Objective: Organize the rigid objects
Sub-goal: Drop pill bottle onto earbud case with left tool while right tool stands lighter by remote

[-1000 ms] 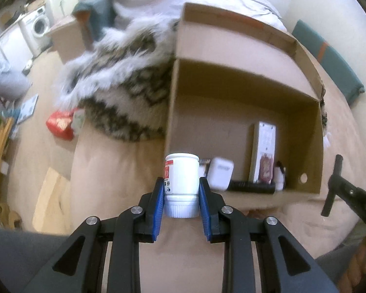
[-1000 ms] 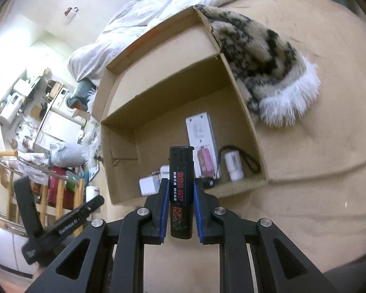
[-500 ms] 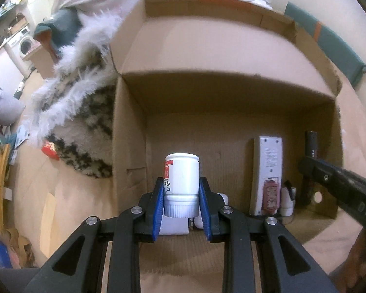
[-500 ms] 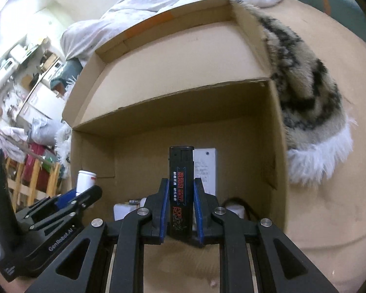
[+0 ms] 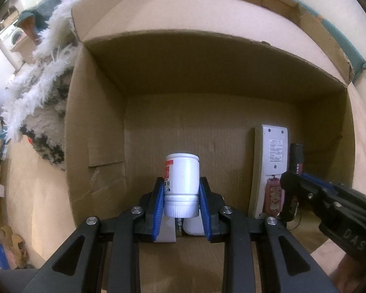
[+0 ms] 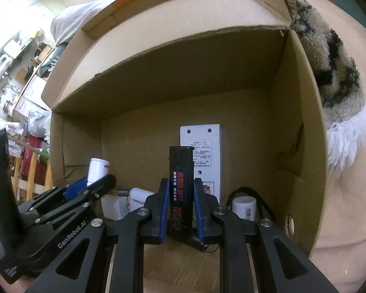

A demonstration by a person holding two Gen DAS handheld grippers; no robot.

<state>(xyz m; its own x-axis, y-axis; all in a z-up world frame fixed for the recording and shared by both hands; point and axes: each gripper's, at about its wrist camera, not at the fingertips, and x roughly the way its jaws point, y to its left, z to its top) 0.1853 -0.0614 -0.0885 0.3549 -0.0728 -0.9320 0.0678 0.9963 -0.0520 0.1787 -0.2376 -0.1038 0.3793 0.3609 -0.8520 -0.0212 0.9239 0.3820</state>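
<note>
My left gripper (image 5: 181, 190) is shut on a white plastic bottle (image 5: 181, 179) with a red label, cap end toward the camera, held inside the open cardboard box (image 5: 95, 131). My right gripper (image 6: 181, 190) is shut on a black lighter (image 6: 181, 190) with red lettering, held upright inside the same box (image 6: 297, 127). The right gripper shows at the right of the left wrist view (image 5: 290, 190); the left gripper shows at the left of the right wrist view (image 6: 97, 185).
In the box lie a grey remote face down (image 6: 203, 151), white chargers (image 6: 120, 205), a small white cylinder with a black cord (image 6: 244, 207). A furry patterned blanket (image 6: 334, 73) lies beside the box on the tan bed (image 6: 349, 214).
Both grippers have moved forward into the box with their objects still held. The box walls now fill both views.
</note>
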